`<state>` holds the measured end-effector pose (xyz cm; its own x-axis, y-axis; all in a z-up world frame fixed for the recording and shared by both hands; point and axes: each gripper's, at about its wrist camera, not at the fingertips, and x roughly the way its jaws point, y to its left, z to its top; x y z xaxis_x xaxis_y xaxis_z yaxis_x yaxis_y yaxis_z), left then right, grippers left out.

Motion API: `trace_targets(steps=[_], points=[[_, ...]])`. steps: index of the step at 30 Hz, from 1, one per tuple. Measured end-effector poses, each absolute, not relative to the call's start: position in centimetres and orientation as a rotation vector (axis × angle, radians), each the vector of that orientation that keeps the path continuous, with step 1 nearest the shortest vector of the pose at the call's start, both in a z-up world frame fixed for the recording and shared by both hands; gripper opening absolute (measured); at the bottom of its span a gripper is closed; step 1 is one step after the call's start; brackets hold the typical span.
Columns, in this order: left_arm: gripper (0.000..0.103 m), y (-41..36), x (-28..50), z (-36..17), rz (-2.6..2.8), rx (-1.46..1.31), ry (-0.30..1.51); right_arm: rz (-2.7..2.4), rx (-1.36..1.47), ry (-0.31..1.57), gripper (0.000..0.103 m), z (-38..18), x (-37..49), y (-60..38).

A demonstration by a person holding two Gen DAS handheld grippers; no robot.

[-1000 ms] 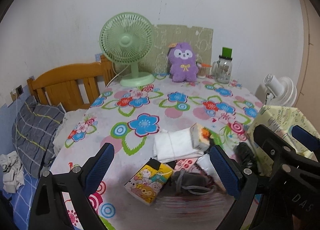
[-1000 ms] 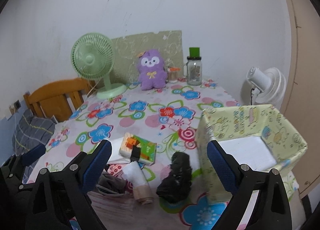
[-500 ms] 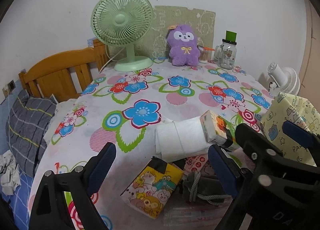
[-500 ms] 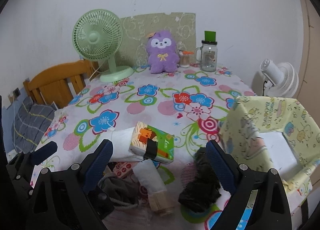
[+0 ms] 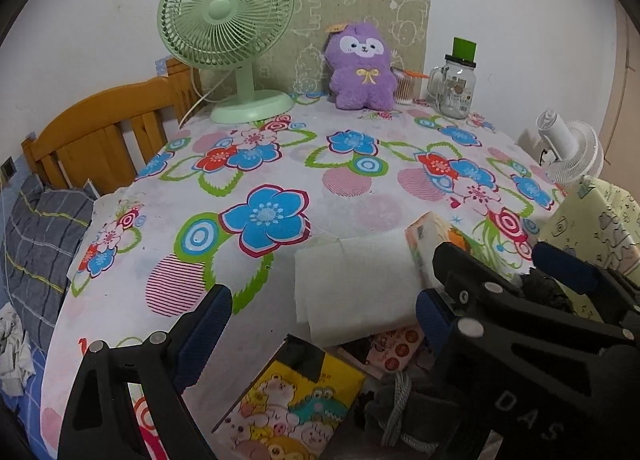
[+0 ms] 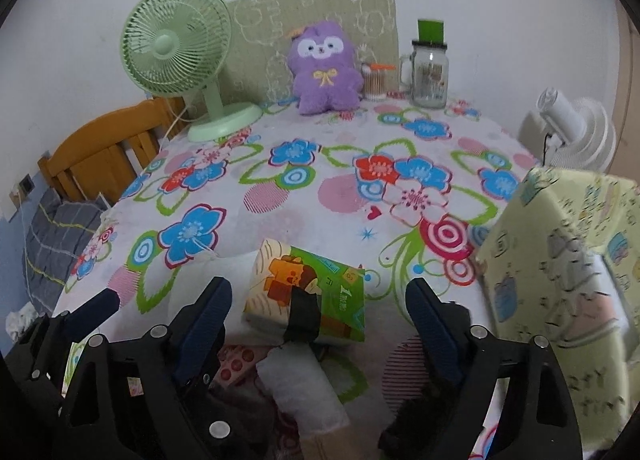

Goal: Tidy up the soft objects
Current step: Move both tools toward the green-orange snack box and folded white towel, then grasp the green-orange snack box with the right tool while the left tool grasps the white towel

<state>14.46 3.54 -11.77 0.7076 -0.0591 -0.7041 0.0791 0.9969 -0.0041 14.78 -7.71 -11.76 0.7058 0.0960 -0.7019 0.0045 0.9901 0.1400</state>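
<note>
On the flowered desk, the green tissue pack lies on a white folded cloth. The right gripper hovers around the pack, fingers wide but closing, untouching. The left gripper hangs open, empty, above the cloth.

Soft, even room light from above, nothing harsh, and my view is clear across the floral tablecloth. Heavy fisheye bend here: black corners, the wall curving round. Faint shadows only, pooled under the clutter nearest me. On my right view the yellow fabric box smears with motion blur (its print is unreadable). No glare anywhere.
</note>
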Motion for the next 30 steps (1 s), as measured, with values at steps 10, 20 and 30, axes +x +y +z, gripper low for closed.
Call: trace_targets(steps=[10,20,30], points=[[0.093,3.0,15.4,-12.8,-0.08,0.039,0.826,0.109,0.2,0.882,0.073,-13.8,16.6,-7.9],[0.094,1.9,16.0,-12.0,-0.09,0.03,0.82,0.078,0.156,0.824,0.065,-12.1,16.3,-8.8],[0.095,0.3,17.4,-13.1,-0.107,0.055,0.87,0.031,0.117,0.839,0.065,-12.5,17.0,-9.7]])
